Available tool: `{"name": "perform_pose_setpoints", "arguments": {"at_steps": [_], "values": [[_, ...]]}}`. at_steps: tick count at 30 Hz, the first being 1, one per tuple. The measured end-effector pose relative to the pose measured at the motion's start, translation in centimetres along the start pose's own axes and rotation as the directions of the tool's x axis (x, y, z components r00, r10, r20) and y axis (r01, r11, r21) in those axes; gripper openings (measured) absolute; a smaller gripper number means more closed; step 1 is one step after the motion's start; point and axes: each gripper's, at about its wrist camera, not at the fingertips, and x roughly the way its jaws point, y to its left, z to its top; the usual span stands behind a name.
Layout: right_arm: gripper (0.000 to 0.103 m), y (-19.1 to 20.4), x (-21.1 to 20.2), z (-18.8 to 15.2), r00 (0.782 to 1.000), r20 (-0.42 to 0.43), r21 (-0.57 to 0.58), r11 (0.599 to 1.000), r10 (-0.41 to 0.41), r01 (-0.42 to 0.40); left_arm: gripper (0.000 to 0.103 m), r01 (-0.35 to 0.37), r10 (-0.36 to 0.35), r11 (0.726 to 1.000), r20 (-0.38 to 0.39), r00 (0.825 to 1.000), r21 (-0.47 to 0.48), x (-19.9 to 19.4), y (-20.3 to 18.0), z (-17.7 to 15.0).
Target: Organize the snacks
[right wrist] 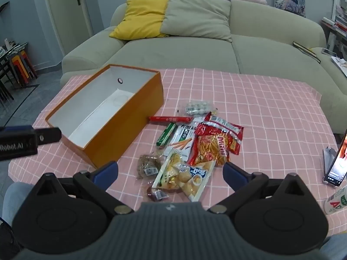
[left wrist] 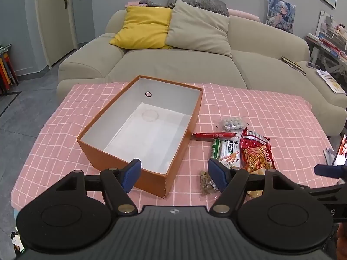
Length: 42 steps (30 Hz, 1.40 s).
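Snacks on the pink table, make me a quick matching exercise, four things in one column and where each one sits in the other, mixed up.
Things:
1. orange box
2. red sausage stick
3. chips bag
4. phone

Places:
A. nearest the right gripper, between its open jaws in that view
B. propped at the table's right edge
C. left of the snack pile, nothing inside
D. one end right beside the box wall, at the far side of the pile

Pairs: 1-C, 2-D, 3-A, 4-B
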Motion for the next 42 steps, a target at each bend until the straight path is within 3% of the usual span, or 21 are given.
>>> {"name": "perform_pose_setpoints", "arguments": {"at_steps": [14, 28, 42], "values": [[0.099, -1.0, 0.1, 0.3, 1.0, 0.019, 0.049, 0.999, -0.009, 0.008, 0.083, 0.0, 0.0, 1.0, -0.013, 1.0, 0.007, 0.2, -0.2, 0.3], [0.099, -0.8, 0.3, 0.1, 1.0, 0.017, 0.05, 0.999, -0.007, 0.006, 0.083, 0.006, -0.006, 1.0, 0.048, 0.999, -0.003, 0.2, 0.0, 0.1], [0.099, -0.5, -0.1, -0.1, 1.0, 0.024, 0.045, 0.999, -0.004, 0.003, 0.083, 0.005, -0.005, 1.0, 0.032, 0.999, 0.0, 0.1, -0.1, 0.0]]}}
